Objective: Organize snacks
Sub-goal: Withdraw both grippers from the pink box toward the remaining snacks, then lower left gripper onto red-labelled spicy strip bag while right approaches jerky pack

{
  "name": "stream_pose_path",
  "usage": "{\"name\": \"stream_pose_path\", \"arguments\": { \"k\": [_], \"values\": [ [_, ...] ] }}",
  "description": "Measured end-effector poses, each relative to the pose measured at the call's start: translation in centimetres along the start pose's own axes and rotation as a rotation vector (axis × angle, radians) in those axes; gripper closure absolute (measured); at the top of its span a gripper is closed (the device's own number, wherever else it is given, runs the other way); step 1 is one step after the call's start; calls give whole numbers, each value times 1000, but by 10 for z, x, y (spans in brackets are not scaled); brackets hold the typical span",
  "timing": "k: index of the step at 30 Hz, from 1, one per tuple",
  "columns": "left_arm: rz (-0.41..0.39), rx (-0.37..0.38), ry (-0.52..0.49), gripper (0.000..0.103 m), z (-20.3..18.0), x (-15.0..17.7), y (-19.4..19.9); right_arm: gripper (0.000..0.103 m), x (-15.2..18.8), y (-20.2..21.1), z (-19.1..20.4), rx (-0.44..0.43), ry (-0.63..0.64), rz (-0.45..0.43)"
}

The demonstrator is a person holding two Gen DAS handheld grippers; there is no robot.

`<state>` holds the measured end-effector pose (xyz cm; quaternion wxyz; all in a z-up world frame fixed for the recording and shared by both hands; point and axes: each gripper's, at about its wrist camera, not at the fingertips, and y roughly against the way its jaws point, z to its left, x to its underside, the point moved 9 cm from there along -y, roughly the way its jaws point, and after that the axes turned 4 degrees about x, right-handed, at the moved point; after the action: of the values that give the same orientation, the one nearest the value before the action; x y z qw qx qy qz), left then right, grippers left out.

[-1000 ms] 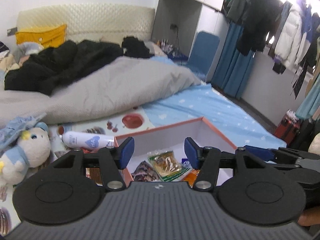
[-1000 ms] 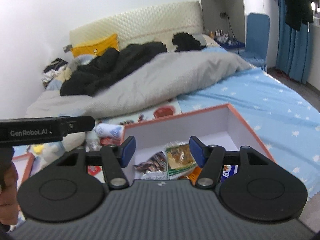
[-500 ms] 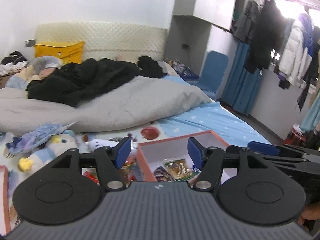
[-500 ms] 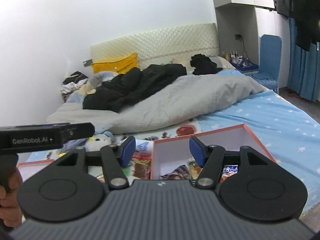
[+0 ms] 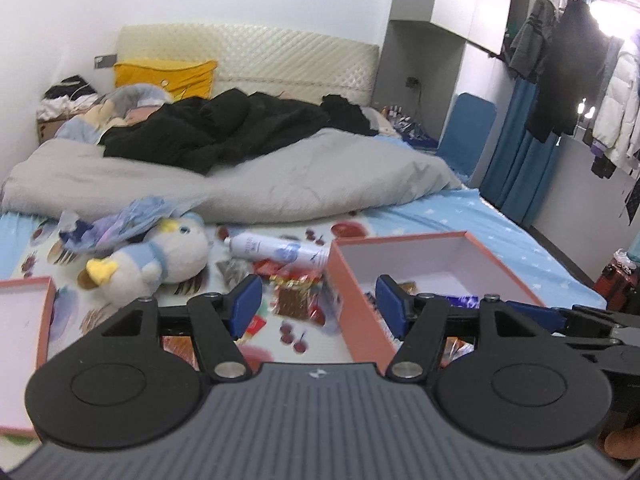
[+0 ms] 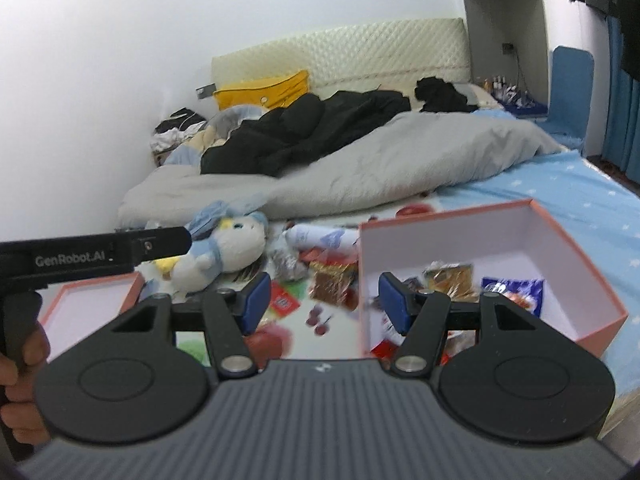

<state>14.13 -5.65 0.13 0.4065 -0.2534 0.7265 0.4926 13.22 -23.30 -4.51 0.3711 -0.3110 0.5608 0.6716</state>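
Note:
A salmon-pink box (image 6: 560, 240) with a white inside sits on the bed and holds several snack packets (image 6: 448, 276); it also shows in the left wrist view (image 5: 352, 276). Loose snack packets (image 5: 294, 296) lie on the fruit-print mat left of it, also in the right wrist view (image 6: 332, 280). My left gripper (image 5: 318, 304) is open and empty, above the mat by the box's left wall. My right gripper (image 6: 318, 300) is open and empty, above the same wall.
A plush penguin (image 5: 152, 256) and a white spray can (image 5: 276, 250) lie on the mat. The box lid (image 5: 24, 320) lies at the left. A grey duvet (image 5: 280, 176) with black clothes covers the far bed. Hanging coats (image 5: 580, 80) are at the right.
Both grippers have pulled back and swung left from over the box; the loose snacks, plush and lid have come into view. Both stay open and empty.

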Motion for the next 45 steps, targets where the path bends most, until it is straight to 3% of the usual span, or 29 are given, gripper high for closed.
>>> {"name": "stream_pose_path", "arguments": {
  "k": [13,21,33,40,45],
  "values": [
    [55,-82,60,34,44,57,10,41,43,-2,29,25,32,16],
    [109,-93,83,34,74,79,6,41,72,-21,48,0,41,99],
    [179,-105,97,34,119,85,-38,41,70,-62,66,20,75,139],
    [228,-97,79,33,139,87,-83,41,67,-94,68,70,91,148],
    [255,-71,85,21,152,94,-120,41,61,-118,75,107,133,129]
  ]
}}
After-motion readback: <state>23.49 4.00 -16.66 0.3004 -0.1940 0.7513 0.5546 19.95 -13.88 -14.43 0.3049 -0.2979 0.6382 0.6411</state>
